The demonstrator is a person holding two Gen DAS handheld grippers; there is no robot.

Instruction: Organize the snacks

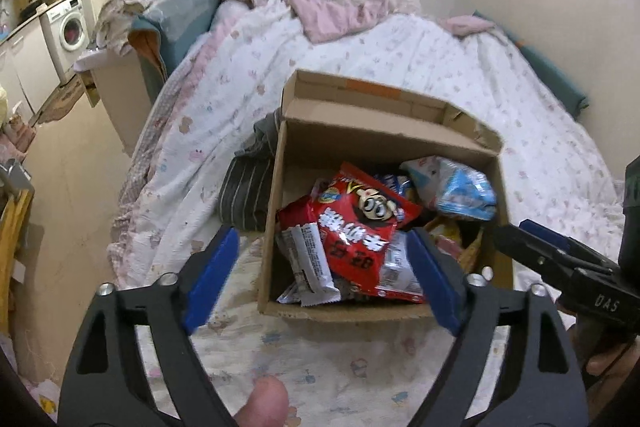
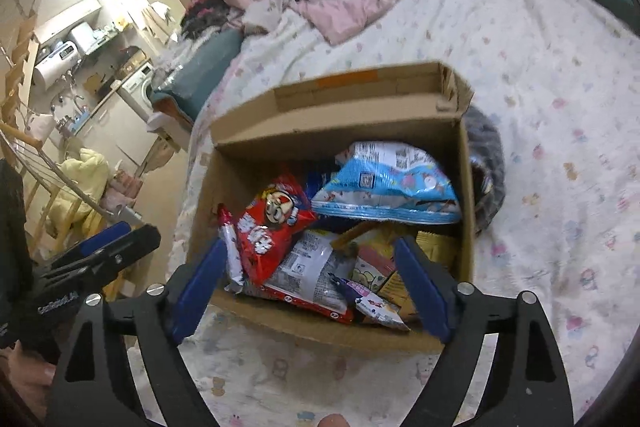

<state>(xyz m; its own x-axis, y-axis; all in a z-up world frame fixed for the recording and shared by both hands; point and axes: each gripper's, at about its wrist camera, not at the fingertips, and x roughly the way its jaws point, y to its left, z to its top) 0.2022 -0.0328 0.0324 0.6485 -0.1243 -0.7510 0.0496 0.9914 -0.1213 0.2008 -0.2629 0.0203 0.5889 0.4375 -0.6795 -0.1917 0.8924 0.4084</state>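
I have both tools above the near edge of an open cardboard box (image 1: 384,143) that sits on the bed (image 1: 460,67). My left tool (image 1: 320,275) is spread wide and holds nothing; its blue pads (image 1: 210,277) straddle the box's near left corner. My right tool (image 2: 310,283) is spread wide too, empty, over the box's near wall. In the left view the right tool comes in from 3 o'clock.

The snacks lie in a heap inside the box. A red packet (image 1: 356,227) with a cartoon face lies on top toward 9 o'clock, a light blue bag (image 2: 384,183) toward 1 o'clock against the far wall, a silver wrapper (image 1: 310,263) at the near left, and yellow packets (image 2: 436,247) at the near right. A dark striped cloth (image 1: 244,191) lies on the bed against the box's outer wall.
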